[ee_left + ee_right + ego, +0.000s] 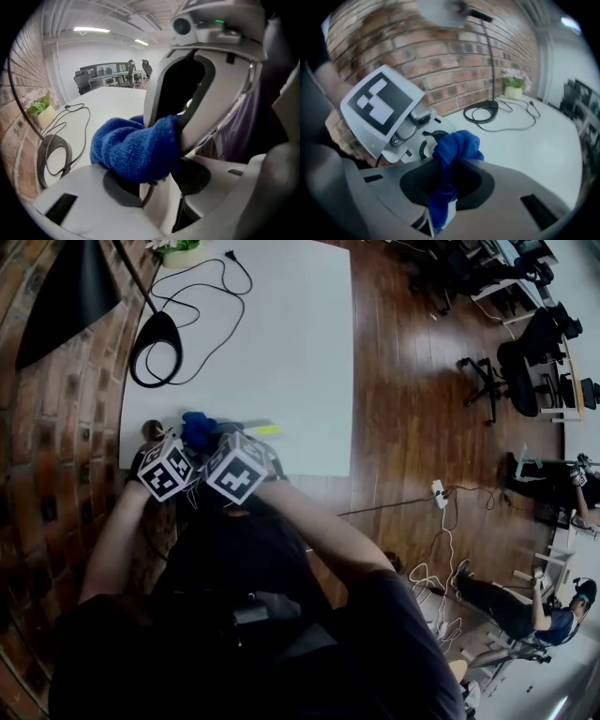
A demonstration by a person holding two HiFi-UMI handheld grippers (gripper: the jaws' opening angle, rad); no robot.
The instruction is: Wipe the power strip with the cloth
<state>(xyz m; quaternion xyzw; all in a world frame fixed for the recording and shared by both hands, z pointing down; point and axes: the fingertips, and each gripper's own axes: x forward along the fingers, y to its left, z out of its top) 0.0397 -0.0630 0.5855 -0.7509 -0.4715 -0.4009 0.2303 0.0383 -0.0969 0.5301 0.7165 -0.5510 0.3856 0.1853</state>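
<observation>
1. head view: both grippers are close together over the near left corner of the white table. their marker cubes cover the jaws, so only a lump of blue cloth shows just beyond them.
2. right gripper view: my right gripper is clamped on the cloth. one fold is pinched between the jaws and the rest is bunched ahead of the tips. the head view shows none of this.
3. left gripper view: my left gripper is closed on a white body that fills the gap between its jaws; i read it as the power strip. the cloth sits directly over the jaw tips, and the right gripper's housing fills the upper right of this view.
4. no other view shows the power strip clearly.
5. only the right gripper view shows the brick wall behind my left gripper's cube.
6. the lamp base and its cable lie along the table's left edge, well apart from the cloth. the plant pot stands at the far left corner.
</observation>
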